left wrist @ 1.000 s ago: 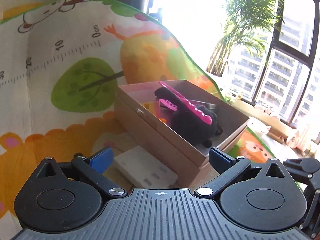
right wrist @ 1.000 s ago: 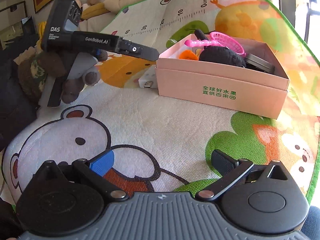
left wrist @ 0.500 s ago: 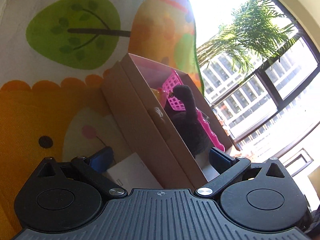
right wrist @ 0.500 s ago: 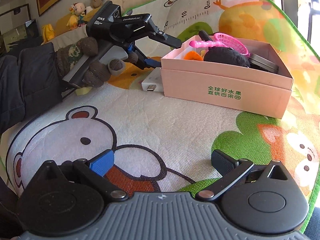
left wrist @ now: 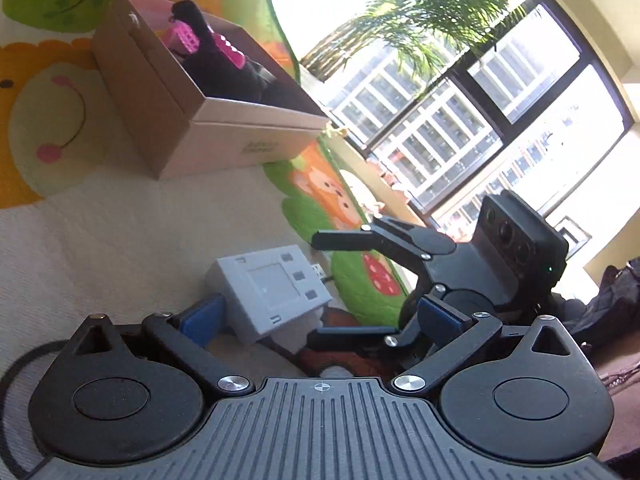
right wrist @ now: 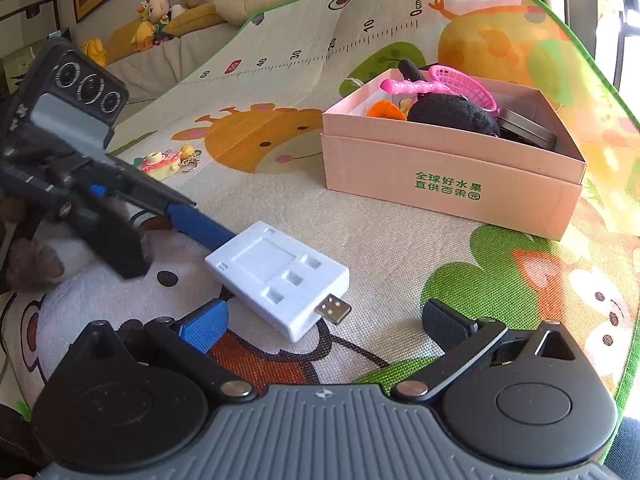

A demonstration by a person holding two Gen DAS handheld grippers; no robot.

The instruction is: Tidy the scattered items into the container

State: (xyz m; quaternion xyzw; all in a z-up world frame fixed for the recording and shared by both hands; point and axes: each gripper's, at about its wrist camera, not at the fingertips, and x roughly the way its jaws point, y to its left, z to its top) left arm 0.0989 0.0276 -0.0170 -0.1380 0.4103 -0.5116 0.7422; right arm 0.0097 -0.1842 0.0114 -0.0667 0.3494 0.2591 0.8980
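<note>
On the cartoon play mat (right wrist: pixel 280 208) the pink box (right wrist: pixel 452 176) already holds several items, and the white USB adapter (right wrist: pixel 280 276) lies on the mat well apart from it. The left gripper (left wrist: pixel 320 316) and the right gripper (right wrist: pixel 324 316) both have open jaws, one on each side of the adapter. In my judgement the step is picking it up: one pair of jaws must close on its sides, then carry it to the box.

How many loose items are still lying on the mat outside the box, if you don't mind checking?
2. The white USB adapter lies on the mat in front of the box, at the left gripper's fingertips. The keychain lies farther left. Others may be hidden.
</note>
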